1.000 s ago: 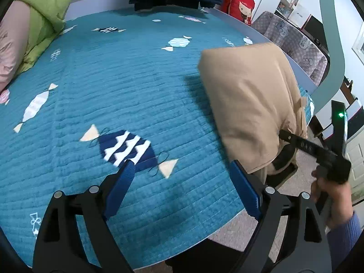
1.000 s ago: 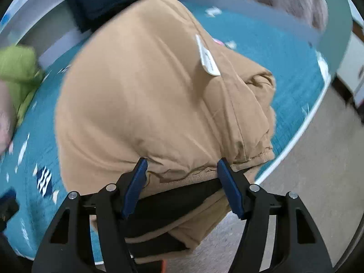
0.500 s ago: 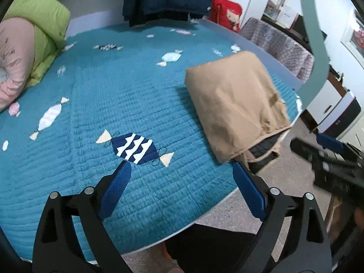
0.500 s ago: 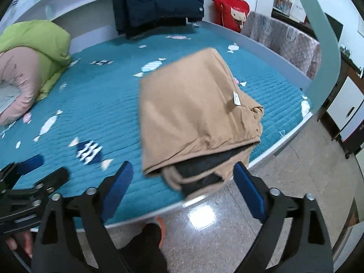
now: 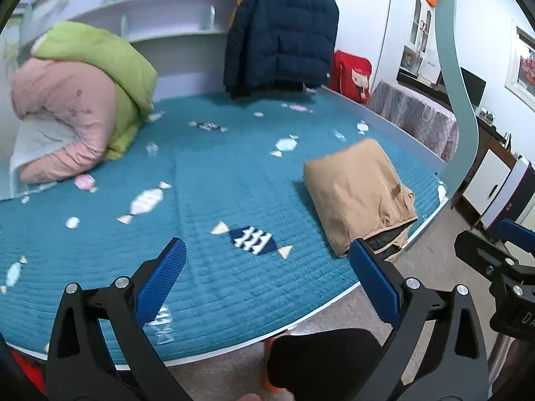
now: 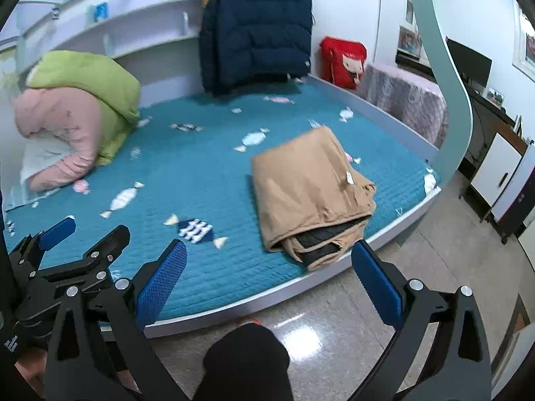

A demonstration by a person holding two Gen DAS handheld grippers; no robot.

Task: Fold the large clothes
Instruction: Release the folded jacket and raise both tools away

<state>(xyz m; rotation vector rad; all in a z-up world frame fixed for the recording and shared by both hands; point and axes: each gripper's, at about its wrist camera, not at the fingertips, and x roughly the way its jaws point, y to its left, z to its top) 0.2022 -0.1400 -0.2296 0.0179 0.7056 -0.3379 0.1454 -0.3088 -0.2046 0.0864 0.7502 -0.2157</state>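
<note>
both grippers, left gripper (image 5: 265, 275) and right gripper (image 6: 267, 275), are held wide apart with nothing in them, off the bed (image 6: 200, 173). the folded tan coat (image 6: 307, 187) lies near the bed's edge.

Open quilt (image 5: 207, 180) between bedding pile (image 5: 83, 107) and folded coat (image 5: 357, 193).

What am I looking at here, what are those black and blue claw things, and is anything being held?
They are two hand-held grippers, one in each of a person's hands; no robot arm. Each picture comes from a camera on one gripper, looking out between its blue pads. The left gripper and right gripper both have their jaws open, holding nothing. Each also shows at the edge of the other's view. Ahead is a bed with a teal candy-print quilt. A folded tan coat lies near its edge. Pink and green bedding is piled at the back left, and a navy jacket hangs behind.
</note>
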